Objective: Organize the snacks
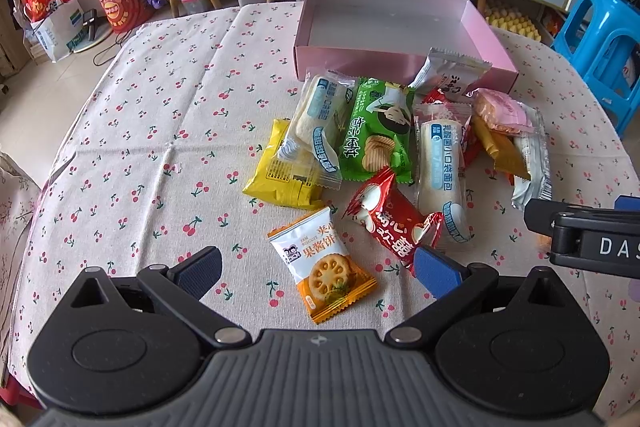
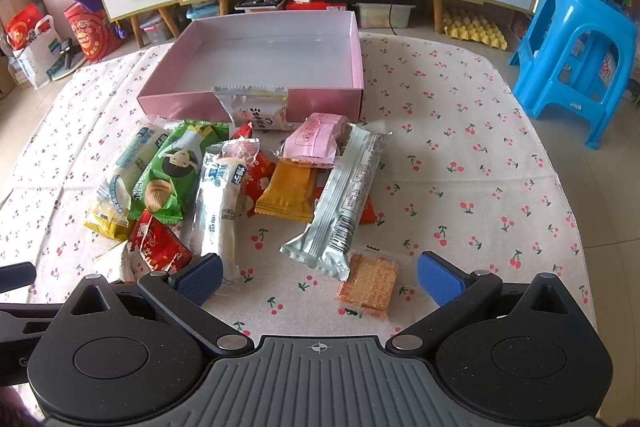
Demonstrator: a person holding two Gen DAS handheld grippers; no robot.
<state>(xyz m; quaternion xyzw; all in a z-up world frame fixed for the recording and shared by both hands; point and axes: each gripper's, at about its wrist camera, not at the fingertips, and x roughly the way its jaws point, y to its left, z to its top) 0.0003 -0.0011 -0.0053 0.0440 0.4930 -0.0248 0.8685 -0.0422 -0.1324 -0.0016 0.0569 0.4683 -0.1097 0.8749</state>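
Both sets of tongs hang low over the desk with their blue pads spread apart and nothing between them: the left tongs (image 1: pixel 318 269) straddle a white-and-orange jam biscuit packet (image 1: pixel 323 264), the right tongs (image 2: pixel 319 277) frame a small clear-wrapped orange cracker (image 2: pixel 369 285). Beyond them the heap of wrapped snacks (image 2: pixel 224 183) lies loose on the cherry-print cloth. Further back, the shallow pink cardboard box (image 2: pixel 352 39) holds nothing, so I'd judge the sorting not yet begun.

The orange-and-white biscuit packet (image 1: pixel 323 264) reads "JAM BISCUIT" and "果酱饼". The black gripper body (image 1: pixel 592 239) at the right edge shows "DAS", cut off by the frame.
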